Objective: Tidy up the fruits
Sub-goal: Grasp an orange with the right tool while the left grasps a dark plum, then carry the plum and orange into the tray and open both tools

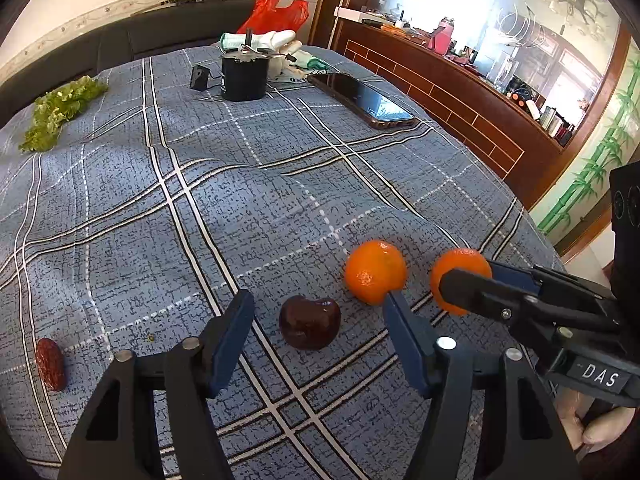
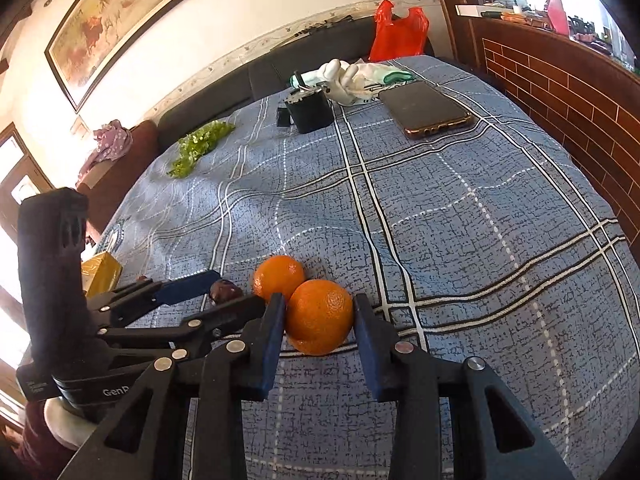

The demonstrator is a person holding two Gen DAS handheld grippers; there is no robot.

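Reading "DAS" on right tongs | gripping orange | left tongs wide

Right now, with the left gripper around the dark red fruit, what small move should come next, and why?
Probably close the left gripper on the dark red fruit: it lies between the open fingers, untouched. The right gripper already grips one orange beside the other orange.

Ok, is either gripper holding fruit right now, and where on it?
The right gripper is shut on one orange, pads on its opposite sides. The left gripper holds nothing: its fingers straddle the dark red fruit without touching.
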